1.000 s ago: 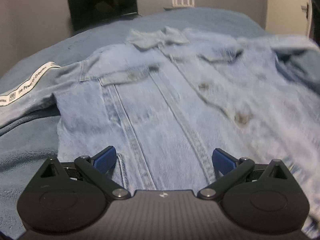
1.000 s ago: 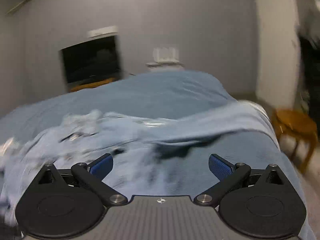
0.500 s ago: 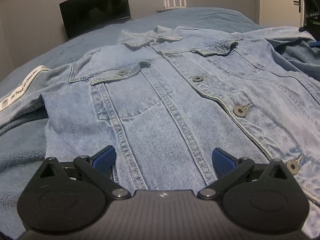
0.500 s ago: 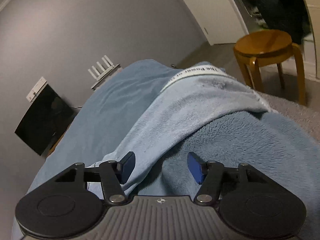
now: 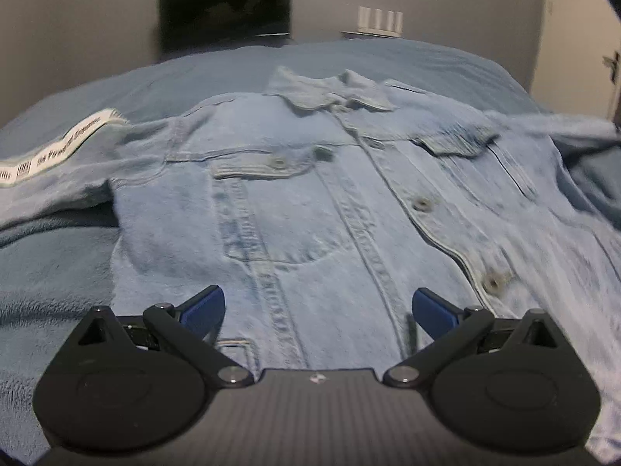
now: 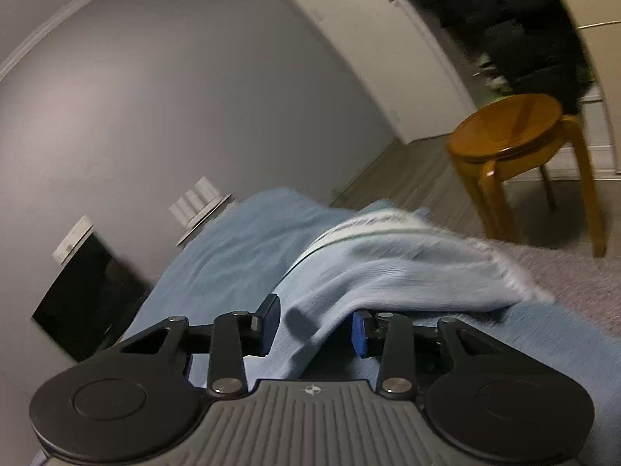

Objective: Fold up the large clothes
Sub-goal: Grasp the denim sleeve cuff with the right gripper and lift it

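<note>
Fingers [image 6: 359,332] of the right gripper [image 6: 314,326] pinched on the jacket's sleeve [image 6: 388,279], near the bed's [image 6: 233,256] edge, likely to swing it inward. Left gripper [image 5: 318,306]: fingers spread wide, empty, low over the denim jacket [image 5: 310,202], which lies buttoned, front up, flat on the bed; probably placed to pin the hem

Dim, cool indoor light; both fisheye views bow at the edges (corners vignetted black) and smear with motion blur.
</note>
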Demonstrator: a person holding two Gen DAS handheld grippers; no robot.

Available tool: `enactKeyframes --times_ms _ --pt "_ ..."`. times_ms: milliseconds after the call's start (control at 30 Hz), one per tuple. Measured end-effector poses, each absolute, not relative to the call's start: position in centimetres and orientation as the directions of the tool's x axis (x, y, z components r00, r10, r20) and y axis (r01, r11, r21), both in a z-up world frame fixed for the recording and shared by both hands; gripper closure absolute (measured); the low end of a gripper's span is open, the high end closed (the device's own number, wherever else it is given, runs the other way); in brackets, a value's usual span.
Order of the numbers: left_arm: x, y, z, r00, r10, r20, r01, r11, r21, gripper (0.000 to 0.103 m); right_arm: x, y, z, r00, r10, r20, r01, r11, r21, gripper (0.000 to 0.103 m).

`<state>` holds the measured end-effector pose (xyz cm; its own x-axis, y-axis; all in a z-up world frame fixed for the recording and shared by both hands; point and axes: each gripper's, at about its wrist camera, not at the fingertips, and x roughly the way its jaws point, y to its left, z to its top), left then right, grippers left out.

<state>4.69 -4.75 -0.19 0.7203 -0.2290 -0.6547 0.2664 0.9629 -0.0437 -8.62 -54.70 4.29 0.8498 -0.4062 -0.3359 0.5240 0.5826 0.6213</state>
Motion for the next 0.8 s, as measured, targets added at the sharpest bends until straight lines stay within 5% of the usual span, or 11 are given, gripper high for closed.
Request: enactKeyframes --times_ms 233,333,567,800 --pt "6.2 -2.8 0.1 0.734 -0.168 -0.658 0.188 0.981 -0.04 0.0 -7.4 -59.0 3.5 0.763 -0.518 -0.386 0.632 0.475 0.613 0.063" --pt "6.8 -2.3 0.9 0.753 -0.141 -0.643 0.179 0.984 -0.007 0.0 -6.5 -58.5 5.3 0.735 -0.561 -0.382 0.673 0.536 0.51 0.086" --pt "8.4 -0.3 4.5 0.812 -0.124 -0.57 0.146 0.989 -0.008 0.0 -4.0 -49.7 13.2 0.811 -0.559 -0.171 0.583 0.797 0.159 0.094" --pt "7.6 3.3 5.0 0.837 -0.153 -0.525 0.117 0.988 -0.1 0.0 0.0 -34.3 18.0 0.953 -0.301 -0.024 0.293 0.941 -0.171 0.095"
